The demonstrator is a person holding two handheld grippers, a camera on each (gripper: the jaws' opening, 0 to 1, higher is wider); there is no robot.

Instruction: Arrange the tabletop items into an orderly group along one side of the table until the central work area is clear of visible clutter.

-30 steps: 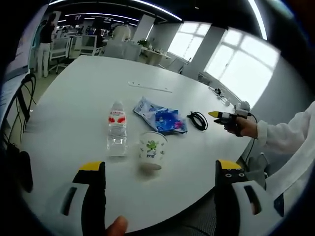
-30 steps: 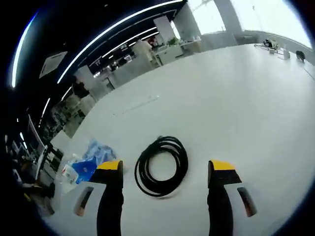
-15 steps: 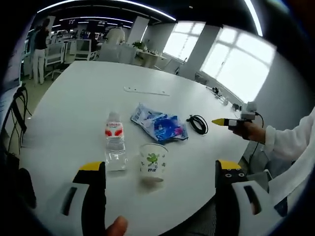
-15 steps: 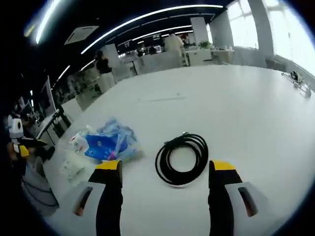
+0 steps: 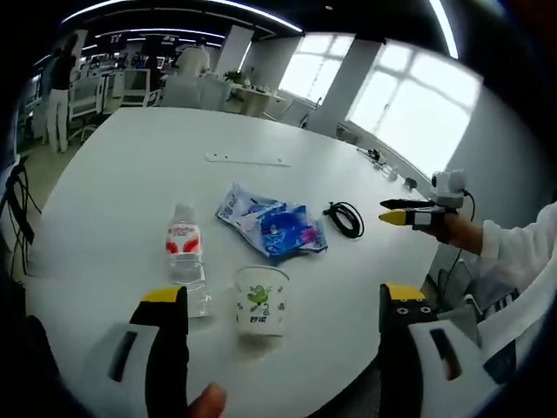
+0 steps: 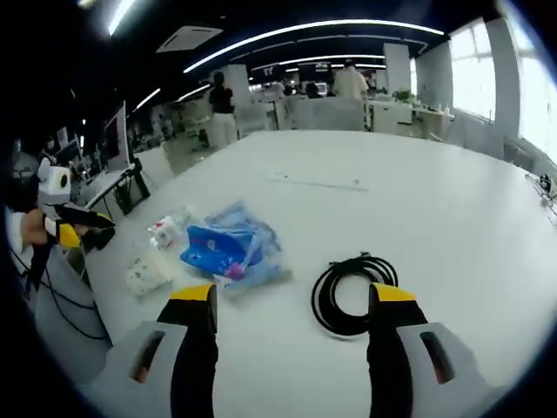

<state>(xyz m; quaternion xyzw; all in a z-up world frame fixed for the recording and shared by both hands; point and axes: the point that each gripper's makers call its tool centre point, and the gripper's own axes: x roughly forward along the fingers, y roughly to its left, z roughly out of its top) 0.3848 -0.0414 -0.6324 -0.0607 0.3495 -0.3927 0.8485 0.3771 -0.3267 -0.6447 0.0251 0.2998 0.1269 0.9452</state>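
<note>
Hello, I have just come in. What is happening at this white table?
A person holds a two-jaw gripper in each hand over a round white table. Nothing is gripped. The left gripper is open, near a clear plastic water bottle with a red label and a white paper cup with a green print. The right gripper is open, above a coiled black cable. A blue plastic packet lies between the cup and the cable.

I see a white table (image 5: 113, 192), red-labelled clear bottle (image 5: 184, 255), green-printed white cup (image 5: 258, 300), blue bag (image 5: 271, 228), black cable (image 6: 354, 294).
</note>
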